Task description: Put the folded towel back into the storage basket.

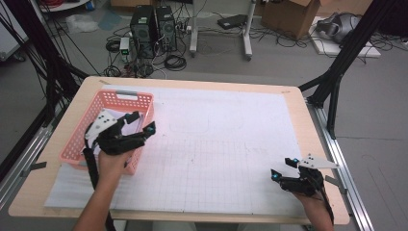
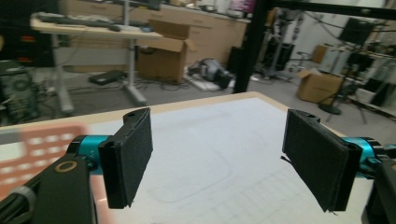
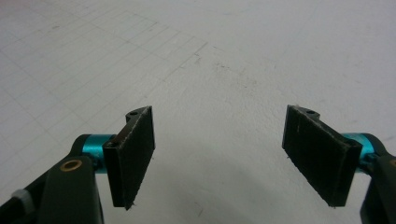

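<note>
Over the near edge of the pink basket (image 1: 113,126), at the table's left, hangs the left gripper (image 1: 144,122), its jaws spread wide with nothing between them. Its own view looks past the two black pads (image 2: 128,156) across the white gridded sheet (image 2: 205,149) toward the far edge of the table (image 2: 196,103), with a blurred corner of the basket low at the left. Tilted that way, the gripper seems aimed out of the basket rather than down into it. What lies inside is partly hidden behind the hand (image 1: 113,159) and the gripper's body, so its contents cannot be told.

At the near right corner the right gripper (image 1: 283,168) sits low over the sheet, well apart from the basket. Its jaws are spread too, empty, and only bare paper (image 3: 219,84) shows between the pads (image 3: 320,156). It looks parked out of the way, leaving the middle of the sheet free for the left hand's work around the basket.
</note>
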Demonstrator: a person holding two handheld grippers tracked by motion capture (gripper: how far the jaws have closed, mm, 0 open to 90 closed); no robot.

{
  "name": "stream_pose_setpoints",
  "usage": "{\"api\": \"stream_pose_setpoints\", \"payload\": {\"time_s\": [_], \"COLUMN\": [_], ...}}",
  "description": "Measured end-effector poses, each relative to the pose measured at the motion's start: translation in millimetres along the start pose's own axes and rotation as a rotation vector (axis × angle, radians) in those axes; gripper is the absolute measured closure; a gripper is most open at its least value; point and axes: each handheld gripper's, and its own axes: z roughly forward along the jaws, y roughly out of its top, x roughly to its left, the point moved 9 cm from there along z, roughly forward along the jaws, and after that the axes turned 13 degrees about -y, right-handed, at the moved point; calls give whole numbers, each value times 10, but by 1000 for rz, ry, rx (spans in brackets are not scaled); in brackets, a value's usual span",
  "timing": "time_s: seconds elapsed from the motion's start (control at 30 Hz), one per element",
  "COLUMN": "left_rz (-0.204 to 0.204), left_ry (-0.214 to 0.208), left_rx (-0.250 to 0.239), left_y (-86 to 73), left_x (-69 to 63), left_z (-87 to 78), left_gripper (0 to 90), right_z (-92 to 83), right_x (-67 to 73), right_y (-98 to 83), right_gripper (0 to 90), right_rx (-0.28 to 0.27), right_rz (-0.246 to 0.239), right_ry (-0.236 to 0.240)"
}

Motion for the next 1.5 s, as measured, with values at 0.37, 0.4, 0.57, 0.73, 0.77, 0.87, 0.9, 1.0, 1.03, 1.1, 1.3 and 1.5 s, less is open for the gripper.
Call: {"api": "stream_pose_setpoints", "payload": {"time_s": [0.37,0.4,0.57,0.73,0.77,0.87,0.9,1.0,1.03,1.1,1.3,1.5], "left_rz": [41,40,49,31,33,30,30,23,23,22,4,6], "left_ry": [-135,-145,-175,-186,-185,-187,-188,-182,-181,-181,-175,-163], "left_rx": [57,68,112,158,164,174,176,190,190,195,194,200], "left_y": [-516,-553,-705,-893,-914,-950,-960,-1004,-1014,-1032,-1049,-1065], "left_x": [-655,-682,-763,-785,-789,-793,-789,-778,-778,-777,-732,-718], "left_z": [443,463,518,545,547,552,557,552,546,527,510,491], "left_gripper": [260,260,260,260,260,260,260,260,260,262,262,263], "right_z": [-31,-37,-42,-65,-66,-66,-65,-60,-57,-53,-31,-41], "right_x": [-17,-16,-21,-23,-28,-20,-18,-4,0,12,40,17], "right_y": [9,13,30,36,38,38,36,32,37,44,49,53], "right_gripper": [241,239,232,231,231,230,226,224,224,224,223,224], "right_rx": [-28,-29,-45,-55,-58,-57,-55,-49,-52,-51,-48,-52], "right_rz": [-8,-6,-2,-1,-6,-3,-5,-8,-10,-8,-17,-9], "right_ry": [6,5,4,1,-2,-1,-2,0,0,1,6,0]}}
